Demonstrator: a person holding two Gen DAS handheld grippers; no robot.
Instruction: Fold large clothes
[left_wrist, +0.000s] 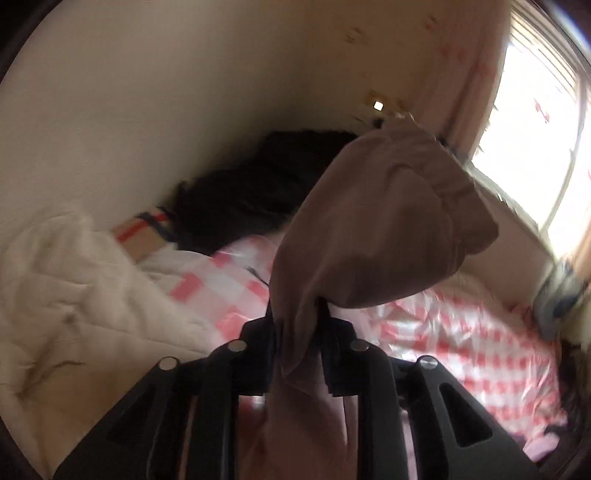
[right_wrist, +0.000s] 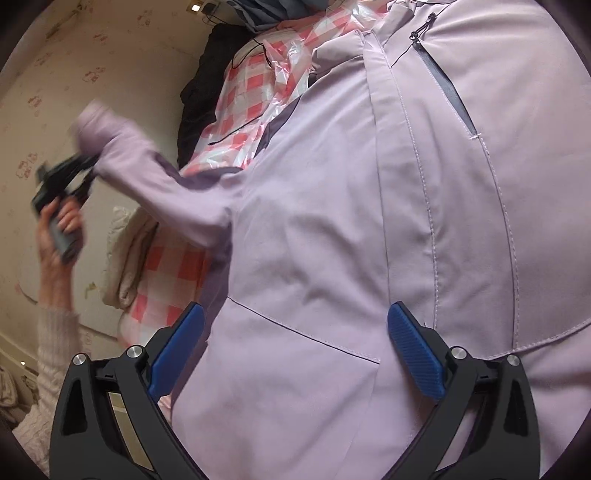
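A large lilac jacket (right_wrist: 332, 221) lies front up on a pink and white checked plastic sheet (right_wrist: 255, 88), with a grey chest zip pocket (right_wrist: 443, 88). My left gripper (left_wrist: 301, 314) is shut on the jacket's sleeve cuff (left_wrist: 388, 221) and holds it lifted in the air. It also shows in the right wrist view (right_wrist: 86, 173), held by a hand at the left, with the sleeve (right_wrist: 155, 177) stretched out from the jacket. My right gripper (right_wrist: 295, 347) is open, its blue pads (right_wrist: 413, 350) spread just above the jacket's lower front, holding nothing.
A cream quilt (left_wrist: 66, 288) lies at the left of the bed. A black garment (left_wrist: 251, 195) is piled against the wall. A bright window (left_wrist: 546, 129) with a pink curtain (left_wrist: 461, 74) is at the right. A grey item (left_wrist: 557, 299) sits by the window.
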